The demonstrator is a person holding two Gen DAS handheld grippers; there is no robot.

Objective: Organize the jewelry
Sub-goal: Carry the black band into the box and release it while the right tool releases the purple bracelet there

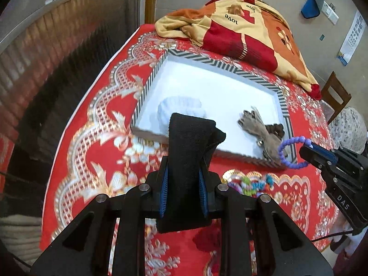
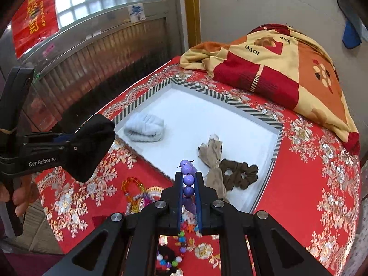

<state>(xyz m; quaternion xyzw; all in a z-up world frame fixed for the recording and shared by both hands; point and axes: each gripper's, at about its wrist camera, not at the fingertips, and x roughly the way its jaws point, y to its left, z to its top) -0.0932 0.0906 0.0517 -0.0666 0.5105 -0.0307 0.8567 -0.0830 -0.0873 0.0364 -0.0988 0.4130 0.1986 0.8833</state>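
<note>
Both grippers hang above the near edge of the striped-rim tray [image 2: 253,111], each with something in its jaws. The left gripper [image 1: 184,158] is clamped on a folded black cloth band [image 1: 191,138], which stands up between the blue pads and flops over at the top. The right gripper [image 2: 189,184] is pinched nearly shut on a purple bead bracelet [image 2: 188,179]; in the left wrist view the loop [image 1: 292,151] dangles from just the fingertips over the tray's near right corner.

That bracelet worries me most. It is held by a bead or two, and round beads can roll out of a narrow pinch, so I'd guess a jolt would drop it onto the red tablecloth [image 2: 310,172] rather than inside the tray. If it lands on the tan stocking [image 2: 211,158] or the brown scrunchie [image 2: 239,172], it could tangle there.

The black band droops, and it could snag the tray rim or land on the pale blue rolled cloth [image 2: 145,126]. More bracelets, an orange one [image 2: 132,188] and mixed coloured beads [image 2: 170,260], lie on the cloth near the grippers and could be swept off.
</note>
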